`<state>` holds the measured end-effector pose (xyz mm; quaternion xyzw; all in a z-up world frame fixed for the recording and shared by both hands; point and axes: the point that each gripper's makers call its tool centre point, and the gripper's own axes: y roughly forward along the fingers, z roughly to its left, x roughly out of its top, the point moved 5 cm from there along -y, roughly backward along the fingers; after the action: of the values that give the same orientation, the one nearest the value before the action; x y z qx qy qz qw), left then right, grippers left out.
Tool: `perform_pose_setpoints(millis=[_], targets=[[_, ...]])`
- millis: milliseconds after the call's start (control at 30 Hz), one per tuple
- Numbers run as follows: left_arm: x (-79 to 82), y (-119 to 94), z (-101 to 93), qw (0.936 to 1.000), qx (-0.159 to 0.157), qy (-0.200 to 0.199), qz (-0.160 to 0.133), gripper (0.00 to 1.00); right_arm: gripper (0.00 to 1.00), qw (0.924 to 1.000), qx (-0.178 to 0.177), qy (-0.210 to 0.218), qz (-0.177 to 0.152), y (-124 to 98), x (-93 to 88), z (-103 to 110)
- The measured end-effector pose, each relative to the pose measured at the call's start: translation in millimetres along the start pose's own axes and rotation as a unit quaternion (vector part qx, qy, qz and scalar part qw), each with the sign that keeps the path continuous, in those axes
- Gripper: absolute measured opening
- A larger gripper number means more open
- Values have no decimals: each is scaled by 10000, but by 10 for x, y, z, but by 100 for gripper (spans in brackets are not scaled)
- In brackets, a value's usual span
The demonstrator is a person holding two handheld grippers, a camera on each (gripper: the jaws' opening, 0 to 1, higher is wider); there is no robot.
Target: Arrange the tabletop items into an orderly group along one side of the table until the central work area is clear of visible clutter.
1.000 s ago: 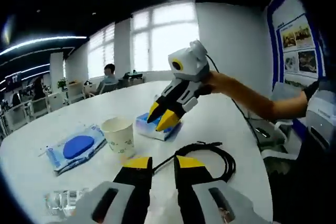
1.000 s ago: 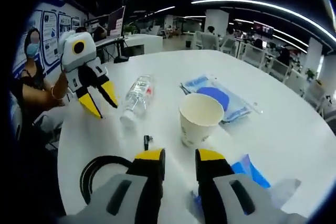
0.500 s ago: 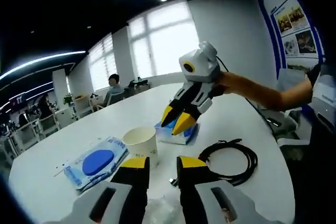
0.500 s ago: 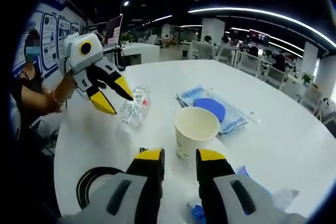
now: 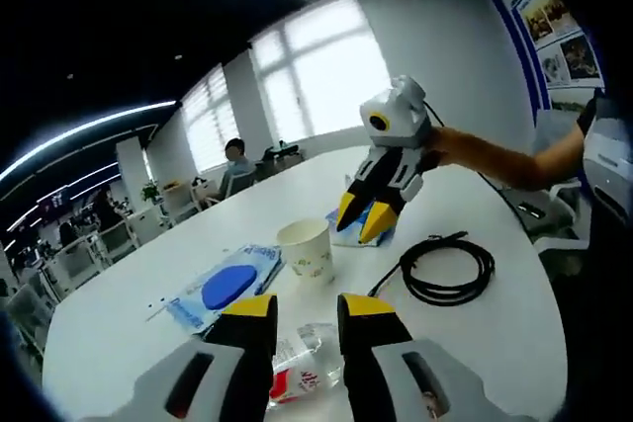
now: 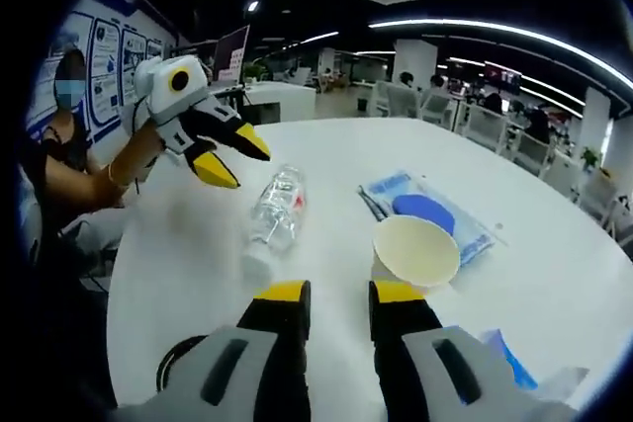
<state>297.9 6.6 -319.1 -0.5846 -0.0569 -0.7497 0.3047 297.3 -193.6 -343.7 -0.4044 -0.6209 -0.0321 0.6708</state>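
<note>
Table (image 6: 554,274) in front of you carries the blue packet (image 6: 430,210), clear bottle (image 6: 275,210) lying flat, paper cup (image 6: 413,252) upright and black cable (image 5: 445,266), while your left gripper (image 6: 227,155) and right gripper (image 5: 368,219) hover parted, holding nothing.

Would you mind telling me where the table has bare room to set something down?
The table is bare beyond the cup and blue packet, toward its far edge, and on the near side of the bottle. It is crowded in the middle: bottle, cup, packet, cable.
</note>
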Motion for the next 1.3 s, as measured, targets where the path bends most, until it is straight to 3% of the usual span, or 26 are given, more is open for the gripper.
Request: perform_pose_setpoints(millis=[133,233,400,500,633,900,1000,1100,1300], targets=[[33,-114,51,9985,62,547,65,25,22,9999,9,-47,-100,-35,37,54],[21,-119,-36,9960,-177,794,367,29,22,9997,32,13,-234,-86,46,101],[30,-1,-265,9910,-357,1193,484,30,21,9992,62,80,-387,-176,-13,172],[20,52,-347,9854,-129,1606,552,29,22,9986,176,185,-460,-223,-68,235],[-18,131,-486,9771,-90,2020,656,29,21,9976,184,295,-605,-314,-109,273],[-159,301,-682,9712,-211,2194,905,30,21,9933,243,474,-1029,-505,-125,405],[-208,373,-739,9626,-180,2494,1045,30,21,9921,243,454,-1144,-585,-119,475],[-234,437,-800,9582,-231,2617,1134,33,21,9908,200,442,-1261,-652,-102,512],[-273,493,-765,9386,-5,3151,1408,33,21,9905,-16,379,-1322,-756,-146,514]])
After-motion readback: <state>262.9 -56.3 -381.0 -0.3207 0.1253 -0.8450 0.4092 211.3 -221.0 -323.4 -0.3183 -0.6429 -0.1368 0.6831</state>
